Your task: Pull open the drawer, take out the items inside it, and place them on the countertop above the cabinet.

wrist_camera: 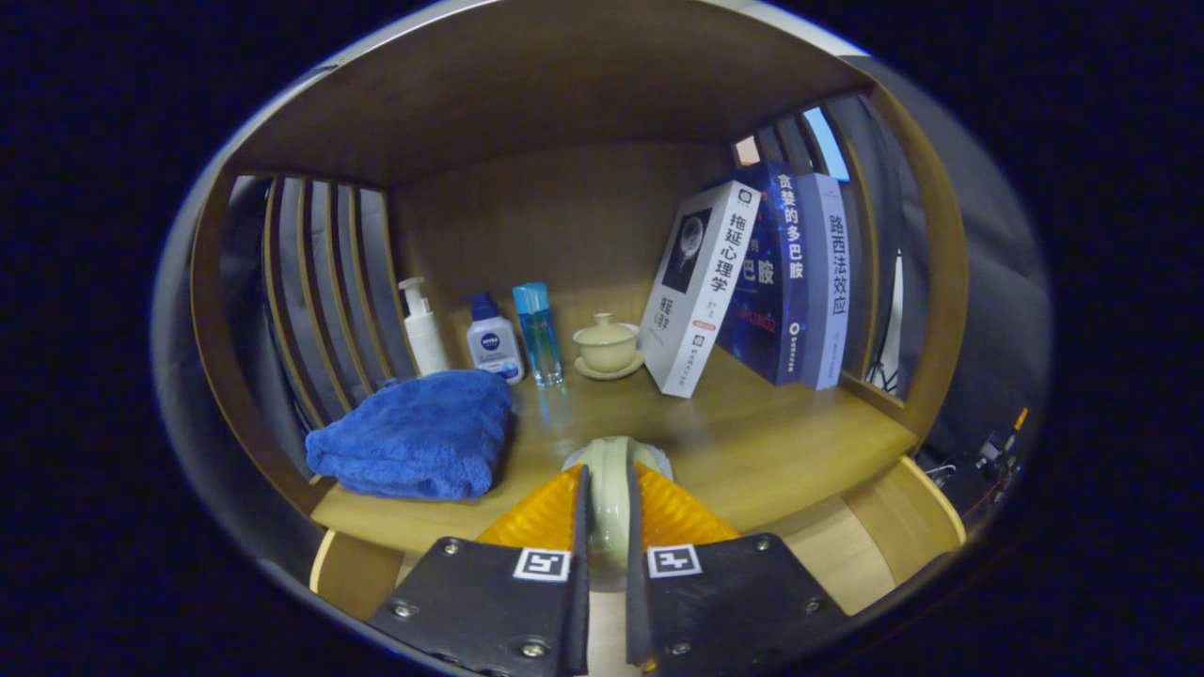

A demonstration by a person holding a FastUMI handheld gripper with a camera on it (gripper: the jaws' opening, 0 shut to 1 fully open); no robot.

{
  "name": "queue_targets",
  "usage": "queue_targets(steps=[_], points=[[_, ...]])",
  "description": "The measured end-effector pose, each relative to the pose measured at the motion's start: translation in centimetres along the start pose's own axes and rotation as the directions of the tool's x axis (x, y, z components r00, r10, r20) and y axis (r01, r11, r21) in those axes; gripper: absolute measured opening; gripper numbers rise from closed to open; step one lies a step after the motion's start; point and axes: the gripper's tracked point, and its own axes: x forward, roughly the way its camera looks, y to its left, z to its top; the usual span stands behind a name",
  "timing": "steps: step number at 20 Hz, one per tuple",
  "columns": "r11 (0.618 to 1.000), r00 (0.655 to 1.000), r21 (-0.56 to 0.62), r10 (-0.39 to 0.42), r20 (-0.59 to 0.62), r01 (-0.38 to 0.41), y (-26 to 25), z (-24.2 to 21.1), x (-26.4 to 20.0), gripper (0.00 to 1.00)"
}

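Note:
My gripper [607, 489] is shut on a pale cream ceramic piece [611, 461], thin and rounded, clamped edge-on between both fingers. It hangs just over the front part of the wooden countertop [752, 442]. I cannot tell whether it touches the wood. A folded blue towel [414, 432] lies on the countertop left of the fingers. Beyond the fingers, near the back wall, stands a cream lidded tea bowl on a saucer [607, 346].
At the back left stand a white pump bottle [423, 329], a small white bottle with a blue cap [493, 340] and a clear blue bottle [538, 334]. Three books [752, 282] lean at the right. Slatted side walls and a shelf overhead close the space in.

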Motion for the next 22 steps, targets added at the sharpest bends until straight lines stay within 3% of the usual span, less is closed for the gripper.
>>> queue_targets(steps=[5, 12, 14, 18, 20, 22], points=[[0.998, 0.995, -0.054, 0.024, 0.094, -0.019, 0.7, 0.9, 3.3, 0.16], [0.999, 0.994, 0.022, 0.023, 0.104, -0.025, 1.0, 1.5, 5.6, 0.18], [1.0, 0.998, 0.013, -0.004, 0.069, 0.003, 0.1, 0.7, 5.3, 0.27], [0.997, 0.994, -0.026, -0.074, 0.083, 0.076, -1.7, 1.1, 2.8, 0.76], [0.998, 0.992, -0.005, -0.067, 0.105, 0.068, -1.8, 1.9, 1.2, 1.0], [0.998, 0.991, 0.012, -0.061, 0.116, 0.06, -2.3, 2.7, -1.6, 1.0]])
